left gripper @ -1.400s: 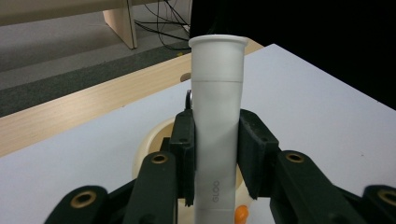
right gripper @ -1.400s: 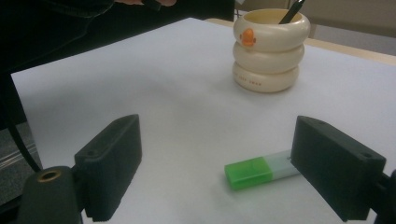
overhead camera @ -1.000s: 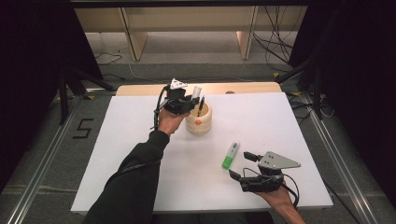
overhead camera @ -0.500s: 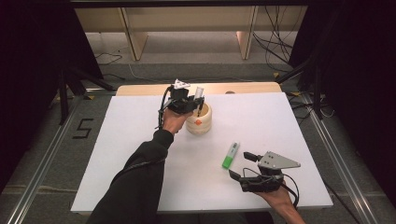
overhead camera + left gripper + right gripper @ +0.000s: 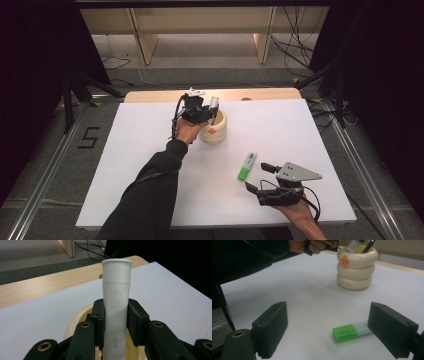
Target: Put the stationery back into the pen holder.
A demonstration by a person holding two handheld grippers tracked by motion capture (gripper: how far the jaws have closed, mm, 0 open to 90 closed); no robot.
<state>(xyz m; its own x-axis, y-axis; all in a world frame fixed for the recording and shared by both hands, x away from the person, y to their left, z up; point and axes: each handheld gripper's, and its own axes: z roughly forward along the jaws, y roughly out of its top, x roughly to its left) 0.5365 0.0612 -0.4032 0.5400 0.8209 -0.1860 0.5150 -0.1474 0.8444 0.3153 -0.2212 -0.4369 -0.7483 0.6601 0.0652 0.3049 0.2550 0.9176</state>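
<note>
Left claw (image 5: pixel 209 111) sits at the far middle of the white counter (image 5: pixel 300 135) in the high view, right over the cream ringed holder (image 5: pixel 214 131), with a white tube (image 5: pixel 214 103) standing up out of its grip. Near the front edge the right claw (image 5: pixel 258 177) rests low on the counter, jaws spread wide, and a green-capped marker (image 5: pixel 247 166) lies flat just beyond its tips, well apart from the holder.

From the left gripper view, both black jaws are clamped on the white tube (image 5: pixel 116 302), one on each side of its lower half. It stands upright between them, flared rim uppermost, and the holder's pale rim (image 5: pixel 71 322) shows directly beneath.

Looking along the right gripper view, the two jaws stand far apart with nothing between them. The marker (image 5: pixel 352 330) lies on the counter just beside the right-hand jaw, green cap pointing left. Farther off stands the holder (image 5: pixel 354 270), an orange mark on its upper ring, and the person's left hand (image 5: pixel 312 245) hovers above it.
</note>
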